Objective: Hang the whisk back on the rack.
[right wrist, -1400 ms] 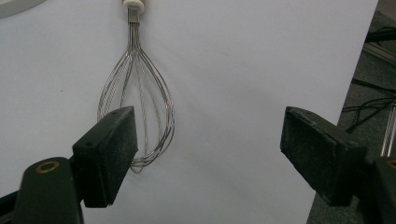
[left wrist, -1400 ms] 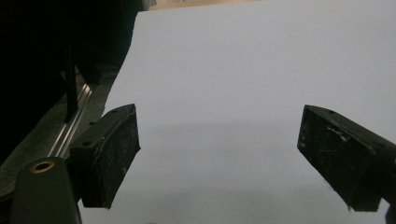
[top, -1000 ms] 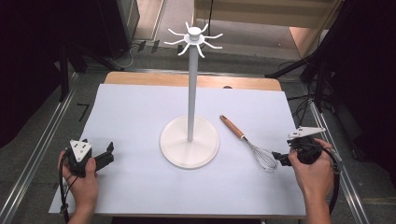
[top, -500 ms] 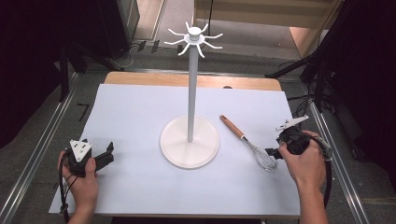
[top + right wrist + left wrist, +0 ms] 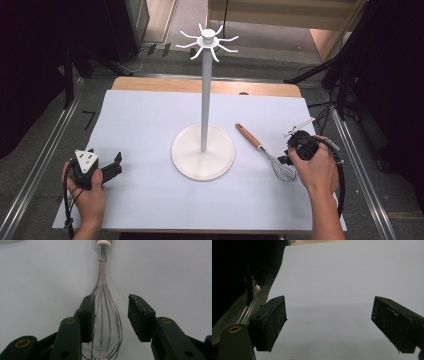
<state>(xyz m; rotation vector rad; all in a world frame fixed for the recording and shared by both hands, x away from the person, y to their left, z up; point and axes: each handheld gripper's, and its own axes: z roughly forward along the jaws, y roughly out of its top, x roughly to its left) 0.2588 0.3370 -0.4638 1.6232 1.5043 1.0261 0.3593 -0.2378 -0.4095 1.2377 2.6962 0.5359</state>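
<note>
Currently the bench [image 5: 150, 125] carries a white sheet on which everything rests. At its centre a tall white stand [image 5: 204, 100] rises upright from a round base, with hooks radiating from its top, probably for hanging utensils. Just right of the base lies a whisk [image 5: 265, 152], wooden handle pointing away from the person, wire head toward the near right. The right gripper [image 5: 286, 161] is lowered over that wire head; its fingers [image 5: 86, 315] are apart and straddle the wires, apparently positioned for a grasp. The left gripper [image 5: 114, 170] rests on the sheet near the left corner, well apart from the stand, fingers [image 5: 270, 320] spread wide and empty, seemingly parked clear.
</note>
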